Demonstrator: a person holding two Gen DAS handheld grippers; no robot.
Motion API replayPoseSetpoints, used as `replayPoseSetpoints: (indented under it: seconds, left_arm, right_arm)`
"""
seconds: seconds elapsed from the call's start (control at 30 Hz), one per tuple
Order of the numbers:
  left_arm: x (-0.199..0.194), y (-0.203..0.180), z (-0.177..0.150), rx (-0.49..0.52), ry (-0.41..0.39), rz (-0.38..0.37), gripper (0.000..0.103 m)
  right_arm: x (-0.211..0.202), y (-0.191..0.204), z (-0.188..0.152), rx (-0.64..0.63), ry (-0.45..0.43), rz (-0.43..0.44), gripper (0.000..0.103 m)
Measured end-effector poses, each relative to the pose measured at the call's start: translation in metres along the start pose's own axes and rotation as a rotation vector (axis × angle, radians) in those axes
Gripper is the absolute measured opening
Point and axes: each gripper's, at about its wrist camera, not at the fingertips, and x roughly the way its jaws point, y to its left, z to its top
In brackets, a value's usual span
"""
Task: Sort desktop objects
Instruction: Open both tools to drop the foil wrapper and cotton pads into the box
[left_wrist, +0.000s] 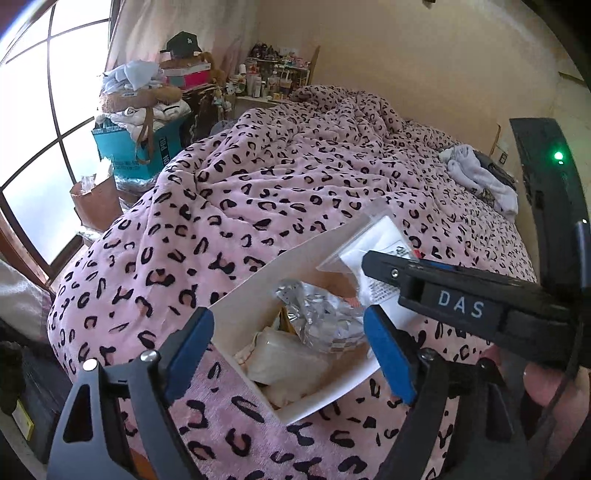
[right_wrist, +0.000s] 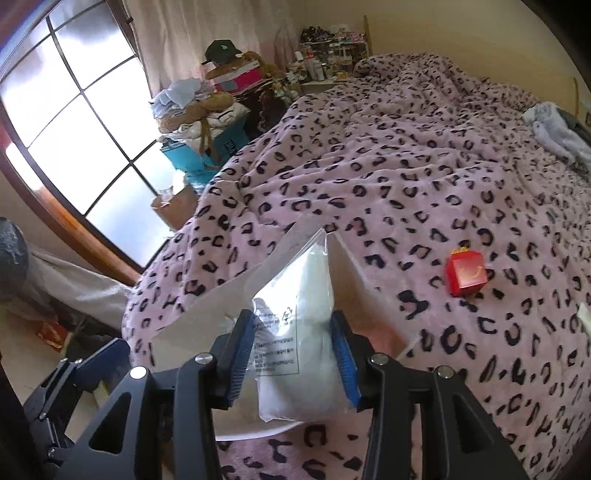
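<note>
A clear bag (right_wrist: 299, 343) of white stuff is being pinched by the right claw (right_wrist: 295, 354) above the white box (left_wrist: 258, 295); the left claw (left_wrist: 291, 354) is being held spread around the box's near end.

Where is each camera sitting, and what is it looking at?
Left wrist: on the left gripper, open, looking down into the white box; a fingertip and the right gripper show.
Right wrist: on the right gripper, shut on the plastic bag, facing the bed; the left gripper shows.
Shared: bag, box, pink spotted blanket, window.
</note>
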Motion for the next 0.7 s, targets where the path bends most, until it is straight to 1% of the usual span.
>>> replayPoseSetpoints:
  seconds: [0.07,0.17,0.3,0.4,0.5,0.6,0.7]
  left_arm:
    - [-0.002,0.004,-0.002,-0.005,0.002,0.004,0.085]
    - [-0.004,0.013,-0.005,-0.017,0.008,0.011,0.085]
    - [-0.007,0.023,-0.007,-0.043,0.01,0.011,0.085]
    - [-0.007,0.023,-0.007,-0.043,0.01,0.01,0.085]
    - [-0.007,0.022,-0.007,-0.039,0.01,0.01,0.085]
    - [-0.006,0.02,-0.008,-0.038,0.012,0.009,0.085]
    - [-0.004,0.018,-0.009,-0.04,0.02,0.0,0.085]
  right_arm:
    - [0.002,0.002,-0.001,-0.003,0.008,0.001,0.043]
    - [0.0,0.003,0.0,0.017,0.006,0.029,0.043]
    - [-0.003,0.003,0.004,0.028,0.006,0.04,0.045]
    - [-0.007,0.002,0.005,0.049,-0.016,0.01,0.045]
    - [-0.017,0.002,0.005,0.044,-0.069,-0.054,0.045]
    - [-0.025,0.002,0.006,0.036,-0.089,-0.049,0.045]
    - [-0.022,-0.002,0.004,0.051,-0.062,-0.01,0.045]
